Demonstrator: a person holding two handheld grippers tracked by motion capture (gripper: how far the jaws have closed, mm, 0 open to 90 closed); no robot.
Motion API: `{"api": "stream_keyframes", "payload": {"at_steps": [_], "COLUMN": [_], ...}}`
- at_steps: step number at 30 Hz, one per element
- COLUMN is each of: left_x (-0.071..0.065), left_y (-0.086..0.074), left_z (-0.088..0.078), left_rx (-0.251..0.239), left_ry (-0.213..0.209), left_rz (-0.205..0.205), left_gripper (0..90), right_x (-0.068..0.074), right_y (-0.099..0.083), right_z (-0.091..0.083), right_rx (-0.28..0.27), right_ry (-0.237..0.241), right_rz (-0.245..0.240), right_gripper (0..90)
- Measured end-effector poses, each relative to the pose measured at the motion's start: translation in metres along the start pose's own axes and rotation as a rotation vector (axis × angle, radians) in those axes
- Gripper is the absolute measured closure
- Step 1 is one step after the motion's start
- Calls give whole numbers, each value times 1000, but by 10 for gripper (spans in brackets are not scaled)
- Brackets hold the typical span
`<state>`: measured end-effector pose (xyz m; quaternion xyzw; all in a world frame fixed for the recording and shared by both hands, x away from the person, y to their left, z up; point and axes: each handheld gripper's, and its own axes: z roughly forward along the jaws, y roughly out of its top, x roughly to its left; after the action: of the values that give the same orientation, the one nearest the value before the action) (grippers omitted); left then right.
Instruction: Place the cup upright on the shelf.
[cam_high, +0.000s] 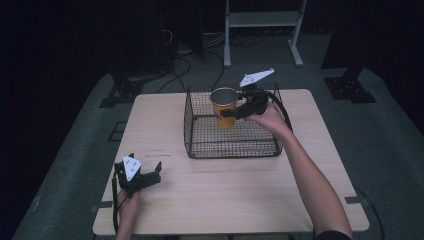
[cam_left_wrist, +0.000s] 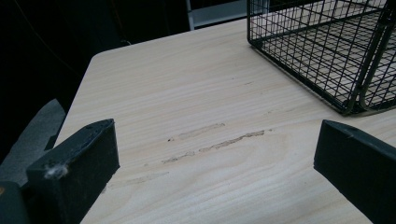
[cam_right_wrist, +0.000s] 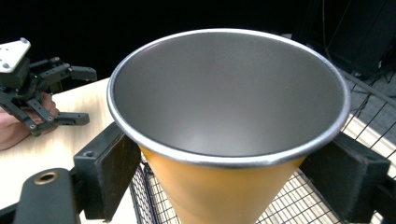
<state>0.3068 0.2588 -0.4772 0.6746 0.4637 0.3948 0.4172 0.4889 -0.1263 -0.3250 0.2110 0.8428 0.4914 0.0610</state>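
An orange cup (cam_high: 224, 111) with a bare metal inside (cam_right_wrist: 229, 93) is held upright over the rear middle of a black wire basket (cam_high: 235, 151). My right gripper (cam_high: 228, 114) is shut on the cup, one black pad (cam_right_wrist: 109, 163) pressing on each side of its wall just under the rim. My left gripper (cam_high: 156, 175) rests low at the table's front left, open, with bare wood between its jaws (cam_left_wrist: 215, 158). In the right gripper view, the left gripper (cam_right_wrist: 77, 95) lies in the far left background.
The basket's corner (cam_left_wrist: 348, 105) stands ahead and to the right in the left gripper view. The light wooden table (cam_high: 225, 200) has scuffs (cam_left_wrist: 215, 142) on its surface. Beyond the table are a white frame (cam_high: 262, 20) and floor cables.
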Motion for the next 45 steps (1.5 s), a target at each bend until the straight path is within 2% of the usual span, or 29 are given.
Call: {"api": "stream_keyframes", "payload": {"at_steps": [1, 4, 12, 21, 24, 27, 35, 39, 41, 45], "left_x": [0, 0, 0, 1, 1, 0, 1, 0, 0, 0], "left_y": [0, 0, 0, 0, 0, 0, 0, 0, 0, 0], "left_z": [0, 0, 0, 0, 0, 0, 0, 0, 0, 0], "left_rx": [0, 0, 1, 3, 1, 1, 1, 0, 2, 0], "left_ry": [0, 0, -1, -2, -2, -2, -2, -2, -2, -2], "left_rz": [0, -3, -1, -2, -2, -2, -2, -3, -1, -2], "left_gripper": [0, 0, 0, 0, 0, 0, 0, 0, 0, 0], "right_x": [-3, -6, -13, -24, -26, -25, -31, -32, -31, -31], "right_y": [-3, -5, -14, -27, -30, -37, -48, -50, -52, -53], "right_z": [5, 13, 26, 36, 37, 40, 44, 46, 50, 52], "right_rx": [8, 15, 50, 128, 132, 140, 168, 185, 214, 223], "right_ry": [11, 18, 32, 1, -4, -35, -77, -78, -87, -89], "right_rz": [11, 5, 14, 25, 24, 4, -5, -5, -14, -17], "right_gripper": [143, 142, 142, 142, 141, 142, 140, 138, 137, 137]}}
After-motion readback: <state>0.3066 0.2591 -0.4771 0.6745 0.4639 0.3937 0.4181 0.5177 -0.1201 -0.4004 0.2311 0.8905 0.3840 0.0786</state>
